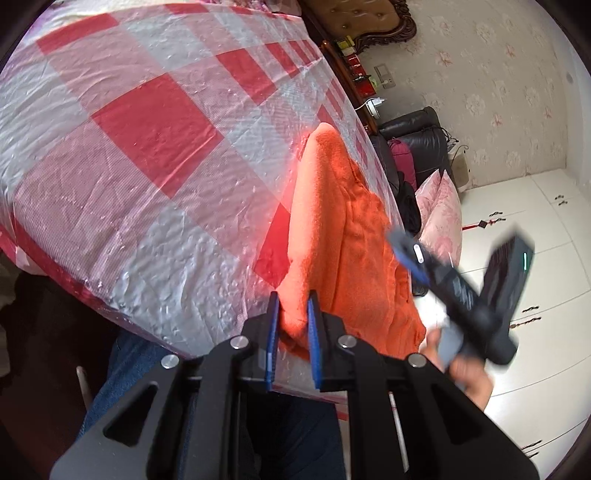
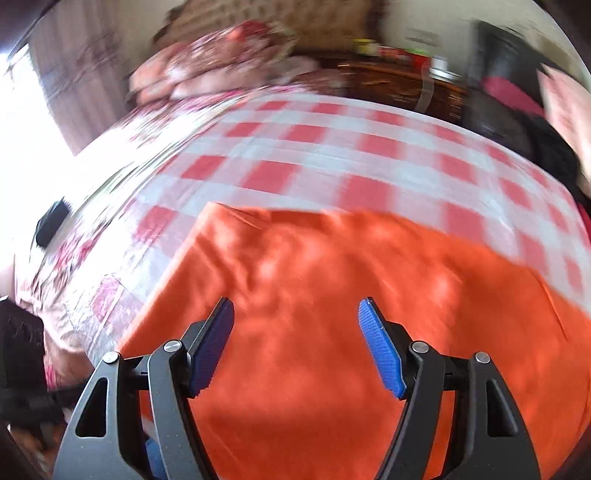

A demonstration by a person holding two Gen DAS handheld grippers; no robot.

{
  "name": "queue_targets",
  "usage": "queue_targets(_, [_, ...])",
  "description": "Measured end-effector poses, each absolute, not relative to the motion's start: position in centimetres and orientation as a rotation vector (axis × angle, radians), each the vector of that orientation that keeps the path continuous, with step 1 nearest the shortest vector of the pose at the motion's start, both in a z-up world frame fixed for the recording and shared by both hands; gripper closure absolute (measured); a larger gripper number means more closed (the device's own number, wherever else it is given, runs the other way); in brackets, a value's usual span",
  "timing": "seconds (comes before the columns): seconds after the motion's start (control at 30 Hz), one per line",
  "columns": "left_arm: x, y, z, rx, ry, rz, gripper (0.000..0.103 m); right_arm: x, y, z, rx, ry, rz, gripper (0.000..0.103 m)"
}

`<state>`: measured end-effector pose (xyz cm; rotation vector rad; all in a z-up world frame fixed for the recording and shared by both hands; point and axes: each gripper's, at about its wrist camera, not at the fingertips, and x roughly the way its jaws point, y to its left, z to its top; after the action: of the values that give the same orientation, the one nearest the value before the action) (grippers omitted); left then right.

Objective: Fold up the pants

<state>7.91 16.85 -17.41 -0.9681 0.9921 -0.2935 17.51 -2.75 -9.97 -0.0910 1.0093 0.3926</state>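
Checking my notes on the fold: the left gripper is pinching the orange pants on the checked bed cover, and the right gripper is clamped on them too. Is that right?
Not quite. The left gripper does pinch the orange pants on the checked bed cover, but the right gripper is open above the fabric, clamping nothing, as the right wrist view shows.

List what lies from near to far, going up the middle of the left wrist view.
Left gripper pinching the near end of the orange pants → pants stretching away along the bed's edge → red-and-white checked plastic cover → dark wooden headboard.
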Motion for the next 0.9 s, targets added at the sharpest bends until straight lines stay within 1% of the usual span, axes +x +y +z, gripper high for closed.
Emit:
queue_targets(0.03, [7.9,16.7,-17.3,-0.96,0.989,-0.293,0.089,18.8,-1.0,-10.6,-0.117,1.033,0.428,0.035])
queue_targets(0.13, [7.9,16.3,-17.1,-0.942,0.986,-0.295,0.089,20.9,1.7,-12.6,-0.18,1.084,0.45,0.04])
queue_targets(0.2, [7.9,16.0,-16.9,-0.925,0.98,-0.297,0.089,21.8,2.7,-13.2,-0.252,1.043,0.394,0.04])
queue_targets(0.33, [7.8,15.3,-16.6,-0.885,0.966,-0.292,0.089,23.3,2.4,-12.5,-0.226,1.008,0.278,0.04])
queue_targets(0.43, [7.7,15.0,-16.5,-0.869,0.96,-0.291,0.089,23.0,2.8,-11.3,-0.145,1.005,0.365,0.04])
queue_targets(0.57, [7.6,14.8,-16.7,-0.877,0.954,-0.299,0.089,23.2,5.2,-12.2,-0.214,1.04,0.395,0.043])
queue_targets(0.73, [7.3,14.9,-16.8,-0.857,0.939,-0.306,0.089,24.6,6.0,-13.5,-0.23,1.03,0.349,0.043])
queue_targets(0.9, [7.2,14.7,-16.6,-0.833,0.939,-0.299,0.09,25.6,6.0,-12.9,-0.218,1.006,0.33,0.043])
